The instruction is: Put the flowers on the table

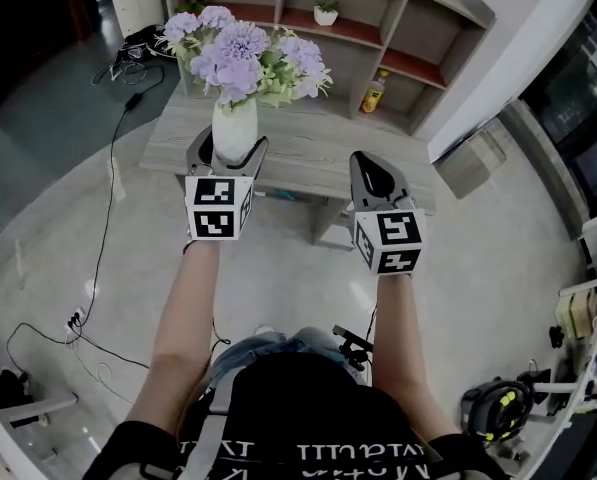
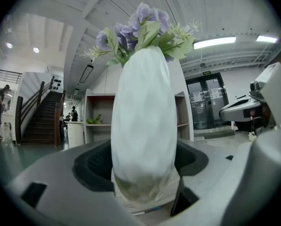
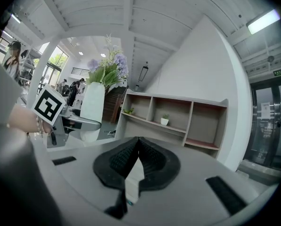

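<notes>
As the left gripper [image 1: 232, 146] clamps the vase [image 1: 234, 118], right gripper [image 1: 366, 166] hovers closed.

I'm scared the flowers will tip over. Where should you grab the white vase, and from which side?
Grab the white vase low on its rounded belly, coming in level from the person's side with one jaw on each flank. It is upright and the flowers make it top-heavy, so a low hold is probably steadiest. The left gripper holds it that way.

vase [image 1: 234, 123] sides hidden behind left tongs [image 1: 230, 150], bottle [image 1: 374, 93] label unreadable
</notes>
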{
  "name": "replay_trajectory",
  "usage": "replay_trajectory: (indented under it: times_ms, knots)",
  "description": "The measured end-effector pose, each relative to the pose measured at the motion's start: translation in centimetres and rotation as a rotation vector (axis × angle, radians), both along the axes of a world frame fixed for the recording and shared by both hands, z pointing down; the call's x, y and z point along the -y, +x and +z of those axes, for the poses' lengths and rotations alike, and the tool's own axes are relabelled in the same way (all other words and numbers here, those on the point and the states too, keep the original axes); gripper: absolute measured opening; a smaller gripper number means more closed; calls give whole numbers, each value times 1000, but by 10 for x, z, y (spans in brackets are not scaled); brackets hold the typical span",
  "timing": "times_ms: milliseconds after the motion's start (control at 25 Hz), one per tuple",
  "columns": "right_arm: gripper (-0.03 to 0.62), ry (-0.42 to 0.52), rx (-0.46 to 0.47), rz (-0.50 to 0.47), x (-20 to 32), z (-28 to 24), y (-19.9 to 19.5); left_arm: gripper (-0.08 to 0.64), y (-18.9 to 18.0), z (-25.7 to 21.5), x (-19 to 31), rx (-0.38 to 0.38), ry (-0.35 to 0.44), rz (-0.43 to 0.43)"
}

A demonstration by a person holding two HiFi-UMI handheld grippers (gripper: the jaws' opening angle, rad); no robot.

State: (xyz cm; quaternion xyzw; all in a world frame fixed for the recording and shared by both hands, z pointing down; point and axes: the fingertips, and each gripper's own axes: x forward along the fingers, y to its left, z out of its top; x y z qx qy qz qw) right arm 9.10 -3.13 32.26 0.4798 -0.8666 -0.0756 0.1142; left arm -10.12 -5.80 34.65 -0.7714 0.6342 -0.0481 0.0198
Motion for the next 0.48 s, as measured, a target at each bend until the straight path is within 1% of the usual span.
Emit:
replay_trajectory:
  times_ms: [240,480]
  knots:
    - [15,-25,10,27,2,6,7,368,3,2,5,-18,7,18]
    - [15,-77,18,53,7,21,5,368,4,7,9,-23,4,47]
